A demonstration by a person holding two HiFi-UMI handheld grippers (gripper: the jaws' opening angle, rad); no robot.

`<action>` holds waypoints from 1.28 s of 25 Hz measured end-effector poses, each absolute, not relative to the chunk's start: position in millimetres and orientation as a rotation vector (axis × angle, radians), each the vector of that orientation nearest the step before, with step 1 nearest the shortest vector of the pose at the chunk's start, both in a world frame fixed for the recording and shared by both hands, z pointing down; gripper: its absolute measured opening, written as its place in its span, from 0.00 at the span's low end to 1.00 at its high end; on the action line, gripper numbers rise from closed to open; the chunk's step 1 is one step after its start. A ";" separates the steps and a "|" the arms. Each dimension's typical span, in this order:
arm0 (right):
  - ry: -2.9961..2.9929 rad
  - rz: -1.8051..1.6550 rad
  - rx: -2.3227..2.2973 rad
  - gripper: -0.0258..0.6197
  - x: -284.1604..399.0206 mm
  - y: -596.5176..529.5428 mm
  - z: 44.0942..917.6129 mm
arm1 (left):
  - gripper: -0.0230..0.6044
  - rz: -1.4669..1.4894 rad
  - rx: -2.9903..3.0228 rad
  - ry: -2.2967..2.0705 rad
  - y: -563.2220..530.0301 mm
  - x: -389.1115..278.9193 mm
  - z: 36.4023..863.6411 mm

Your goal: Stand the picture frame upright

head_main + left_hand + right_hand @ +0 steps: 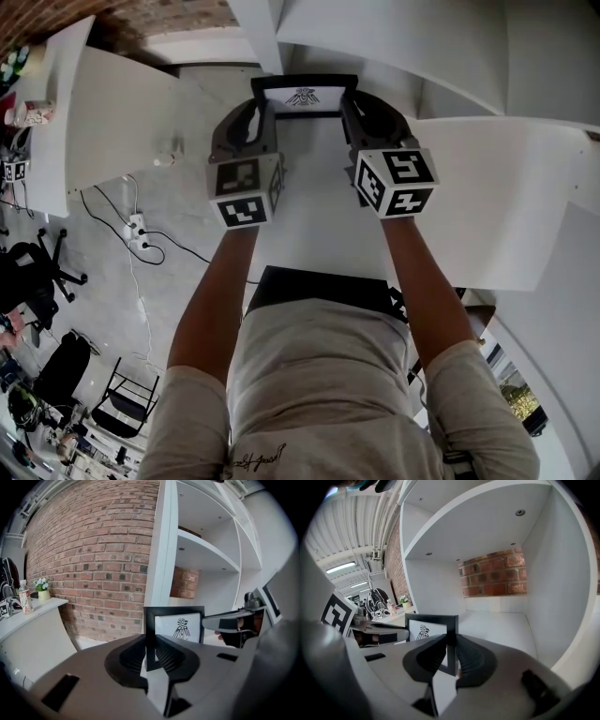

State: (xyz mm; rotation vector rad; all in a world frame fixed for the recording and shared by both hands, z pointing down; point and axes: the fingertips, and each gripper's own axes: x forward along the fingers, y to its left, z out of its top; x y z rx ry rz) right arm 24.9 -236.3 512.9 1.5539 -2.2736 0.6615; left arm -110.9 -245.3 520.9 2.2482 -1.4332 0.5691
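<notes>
a white shelving unit [450, 56] fills the upper right of the head view, and its broad shelf board [319, 216] runs down the middle between the person's forearms [211, 300]. the left tool [263, 105] and right tool [348, 101] reach side by side up the centre of that view, each with its jaws pinched onto a side bar of the picture frame [302, 95], the left on the frame's left edge and the right on its right edge. the black frame stands upright at top centre, lower edge hidden behind the tools, its white sheet with a small dark bird-like figure [181, 628] facing the person.
</notes>
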 end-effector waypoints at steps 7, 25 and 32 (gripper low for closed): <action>-2.263 0.665 1.570 0.16 26.4 -241.9 516.4 | 0.15 0.540 2.248 -1.460 -250.2 -109.7 523.0; -2.270 0.629 1.596 0.16 28.8 -242.7 516.3 | 0.15 0.527 2.259 -1.462 -256.2 -106.8 525.2; -2.272 0.620 1.595 0.16 29.1 -241.8 517.1 | 0.15 0.526 2.265 -1.454 -256.2 -106.5 525.6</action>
